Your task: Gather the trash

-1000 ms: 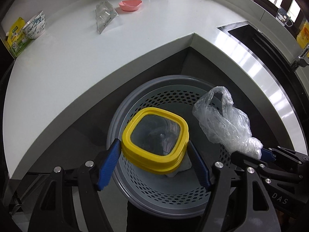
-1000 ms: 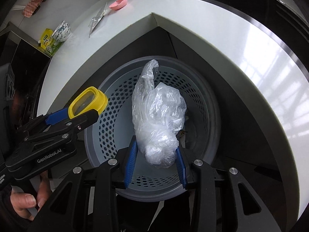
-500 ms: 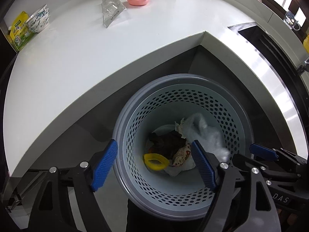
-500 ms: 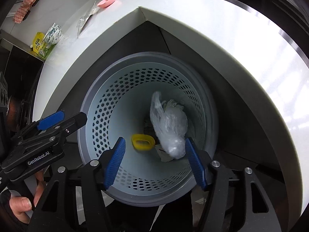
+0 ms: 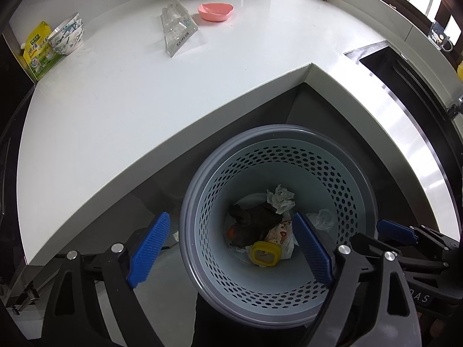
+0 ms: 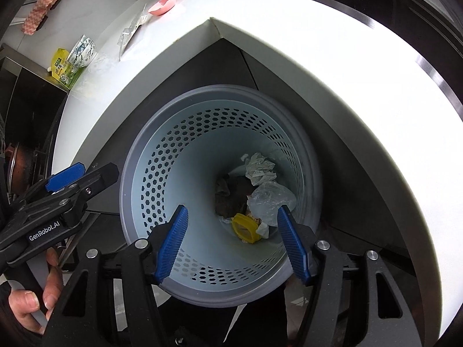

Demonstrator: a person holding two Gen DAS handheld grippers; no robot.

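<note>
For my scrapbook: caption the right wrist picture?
Open tongs hang over the bin, trash at its bottom.

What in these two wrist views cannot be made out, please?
- Dark item in the perforated bin: its identity, shadowed in both views.
- Left gripper finger partly covers the clear plastic bag.
- Print on the yellow packet: too small.
- Sink: cut off by the left view's edge.

Grey perforated bin point(image 5: 356, 173); yellow lid point(image 5: 265, 257); pink dish point(image 5: 215, 11); blue-padded tongs point(image 5: 228, 251).
</note>
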